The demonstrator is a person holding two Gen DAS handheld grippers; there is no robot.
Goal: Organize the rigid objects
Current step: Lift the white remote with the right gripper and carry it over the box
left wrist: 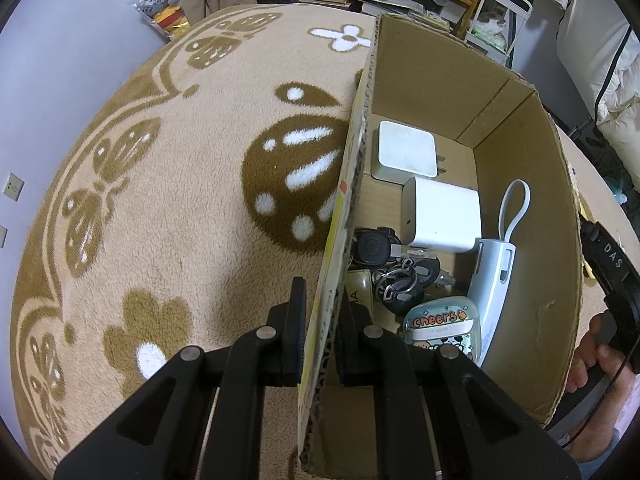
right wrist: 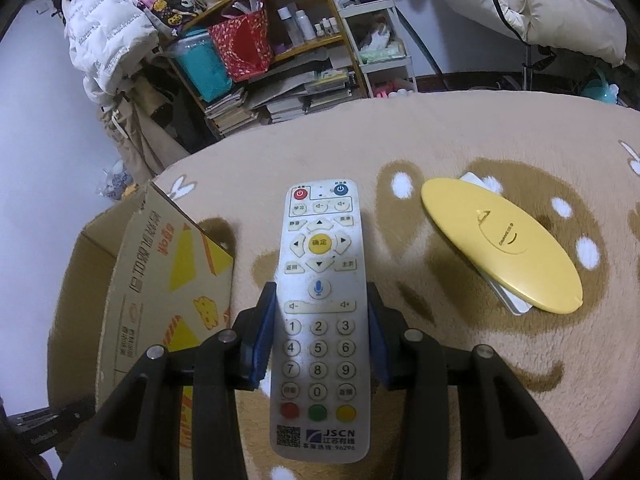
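My left gripper (left wrist: 320,312) is shut on the left wall of an open cardboard box (left wrist: 348,200), one finger outside and one inside. Inside the box lie two white chargers (left wrist: 442,216), a bunch of black keys (left wrist: 396,276), a pale blue device with a loop (left wrist: 494,276) and a small "cheers" case (left wrist: 438,330). My right gripper (right wrist: 320,320) is shut on a white remote control (right wrist: 319,312), its blue pads pressing both long sides, held above the rug. The same box (right wrist: 160,280) stands left of the remote. A yellow oval object (right wrist: 500,244) lies on a white flat item at the right.
A beige rug with brown mushroom and flower patterns (left wrist: 180,200) covers the surface. A shelf with books, bags and bottles (right wrist: 272,60) and a white cart (right wrist: 376,48) stand beyond it. A person's hand holding the other gripper's handle (left wrist: 600,344) shows beside the box.
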